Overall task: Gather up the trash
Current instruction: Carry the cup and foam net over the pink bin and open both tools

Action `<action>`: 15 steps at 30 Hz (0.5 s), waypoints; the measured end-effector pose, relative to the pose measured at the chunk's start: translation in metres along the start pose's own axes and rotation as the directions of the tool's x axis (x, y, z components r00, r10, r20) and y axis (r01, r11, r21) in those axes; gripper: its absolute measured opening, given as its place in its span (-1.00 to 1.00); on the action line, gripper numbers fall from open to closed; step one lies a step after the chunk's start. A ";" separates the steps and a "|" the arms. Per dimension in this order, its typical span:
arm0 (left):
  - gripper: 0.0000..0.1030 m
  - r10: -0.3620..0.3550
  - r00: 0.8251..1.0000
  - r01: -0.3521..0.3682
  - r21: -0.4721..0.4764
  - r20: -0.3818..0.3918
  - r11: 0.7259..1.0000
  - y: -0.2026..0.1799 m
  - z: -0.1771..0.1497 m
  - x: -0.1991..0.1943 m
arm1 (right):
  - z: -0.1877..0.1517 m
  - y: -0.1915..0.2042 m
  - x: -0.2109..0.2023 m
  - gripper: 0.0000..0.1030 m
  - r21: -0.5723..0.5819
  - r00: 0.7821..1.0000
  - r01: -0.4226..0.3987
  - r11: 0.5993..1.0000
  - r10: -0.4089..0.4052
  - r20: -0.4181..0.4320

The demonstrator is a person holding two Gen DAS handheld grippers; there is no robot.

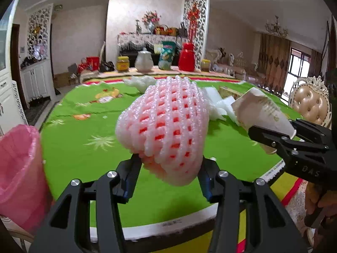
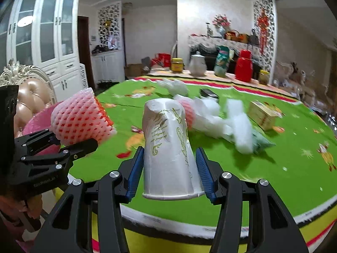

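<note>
My left gripper [image 1: 168,160] is shut on a pink foam fruit net [image 1: 164,122] and holds it above the green tablecloth [image 1: 84,147]. My right gripper [image 2: 169,150] is shut on a crumpled white paper cup [image 2: 168,147] with gold print, rim towards the camera. Each wrist view shows the other hand: the cup [image 1: 261,109] in the right gripper [image 1: 271,135] at the right, the net [image 2: 82,118] in the left gripper [image 2: 73,143] at the left. A bin with a pink liner [image 1: 19,168] stands off the table's left edge, beside the left gripper.
More trash lies mid-table: white foam pieces [image 2: 238,124], a small cardboard box [image 2: 261,113], another pink net [image 2: 187,109], a white net [image 2: 174,86]. A teapot [image 2: 198,63], red flask [image 2: 243,65] and jars line the far edge. Padded chairs [image 1: 309,103] stand at the table.
</note>
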State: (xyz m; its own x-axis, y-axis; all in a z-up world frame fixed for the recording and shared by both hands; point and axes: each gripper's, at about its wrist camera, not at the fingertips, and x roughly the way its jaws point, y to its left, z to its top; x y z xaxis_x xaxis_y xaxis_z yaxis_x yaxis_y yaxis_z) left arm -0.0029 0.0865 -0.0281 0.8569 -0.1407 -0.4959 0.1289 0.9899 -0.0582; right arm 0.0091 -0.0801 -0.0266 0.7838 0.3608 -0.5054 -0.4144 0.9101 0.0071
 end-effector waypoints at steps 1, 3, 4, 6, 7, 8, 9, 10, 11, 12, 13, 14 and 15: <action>-0.07 0.008 1.000 -0.008 -0.001 0.011 1.000 0.003 -0.001 -0.004 | 0.000 0.005 0.001 -0.03 -0.004 1.000 -0.005 1.000 0.005 0.002; -0.06 0.027 0.999 -0.027 -0.011 0.033 1.000 0.015 -0.003 -0.014 | 0.001 0.015 0.004 -0.03 -0.020 1.000 -0.016 1.000 0.016 0.002; -0.06 0.035 0.999 -0.034 -0.019 0.038 0.999 0.020 -0.004 -0.017 | 0.001 0.019 0.007 -0.03 -0.028 1.000 -0.021 0.999 0.021 -0.003; -0.05 0.049 0.998 -0.048 -0.034 0.041 0.998 0.032 -0.006 -0.023 | 0.002 0.028 0.013 -0.03 -0.032 0.999 -0.029 0.999 0.029 -0.016; -0.05 0.058 0.997 -0.057 -0.041 0.040 0.998 0.038 -0.007 -0.025 | 0.003 0.033 0.017 -0.03 -0.036 0.999 -0.036 0.999 0.035 -0.021; -0.05 0.070 0.997 -0.068 -0.048 0.040 0.997 0.044 -0.010 -0.027 | 0.004 0.038 0.020 -0.03 -0.042 0.999 -0.044 0.998 0.043 -0.027; -0.05 0.078 0.996 -0.076 -0.054 0.040 0.996 0.052 -0.009 -0.026 | 0.005 0.046 0.024 -0.03 -0.058 0.998 -0.054 0.997 0.052 -0.034; -0.05 0.091 0.995 -0.089 -0.059 0.038 0.994 0.058 -0.012 -0.028 | 0.006 0.053 0.028 -0.03 -0.073 0.998 -0.061 0.995 0.058 -0.037; -0.05 0.102 0.994 -0.099 -0.064 0.038 0.993 0.062 -0.013 -0.031 | 0.007 0.059 0.030 -0.03 -0.085 0.997 -0.067 0.994 0.064 -0.040; -0.05 0.116 0.993 -0.113 -0.074 0.038 0.991 0.069 -0.015 -0.034 | 0.009 0.068 0.035 -0.03 -0.105 0.996 -0.081 0.991 0.076 -0.046; -0.05 0.127 0.991 -0.123 -0.083 0.039 0.989 0.075 -0.015 -0.037 | 0.010 0.075 0.037 -0.03 -0.119 0.995 -0.090 0.989 0.085 -0.049; -0.05 0.139 0.989 -0.135 -0.090 0.040 0.987 0.080 -0.017 -0.041 | 0.012 0.082 0.040 -0.03 -0.134 0.994 -0.100 0.986 0.094 -0.051; -0.05 0.161 0.986 -0.157 -0.098 0.042 0.983 0.089 -0.017 -0.046 | 0.014 0.090 0.042 -0.03 -0.149 0.993 -0.111 0.983 0.104 -0.052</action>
State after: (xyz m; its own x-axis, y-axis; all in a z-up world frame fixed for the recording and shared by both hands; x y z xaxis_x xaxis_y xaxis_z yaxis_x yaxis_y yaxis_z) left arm -0.0395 0.1810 -0.0256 0.8865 0.0203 -0.4622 -0.0562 0.9964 -0.0641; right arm 0.0108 0.0201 -0.0354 0.7114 0.4425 -0.5460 -0.5629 0.8240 -0.0655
